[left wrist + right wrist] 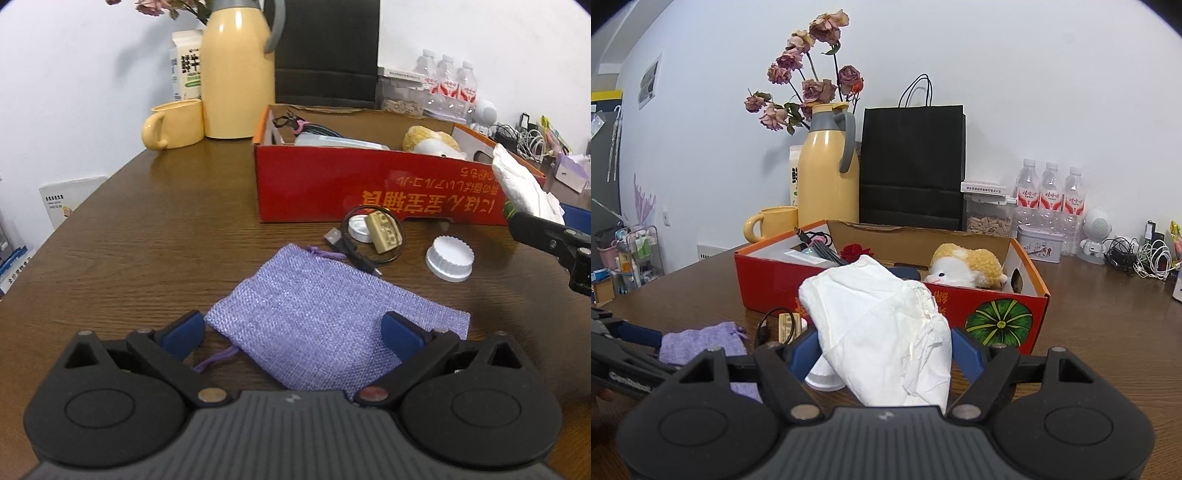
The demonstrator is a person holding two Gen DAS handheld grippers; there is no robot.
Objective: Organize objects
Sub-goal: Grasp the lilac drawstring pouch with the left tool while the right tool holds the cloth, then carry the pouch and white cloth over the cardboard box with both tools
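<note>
A purple woven pouch [314, 325] lies flat on the wooden table, between the spread fingers of my left gripper [295, 332], which is open just over it. My right gripper [884, 350] is shut on a white tissue pack [882, 328] and holds it up in front of the red cardboard box [997, 314]. That pack shows in the left wrist view [517, 181] at the right. The box [332, 184] holds a plush toy [964, 266], cables and a red rose. A white cap [450, 258], a black USB cable [351, 247] and a tan stamp block [384, 232] lie before the box.
A yellow thermos [829, 173], yellow mug [774, 221], milk carton and dried roses stand at the back left. A black paper bag [912, 166], several water bottles [1051, 192], a tin and tangled cables line the back wall.
</note>
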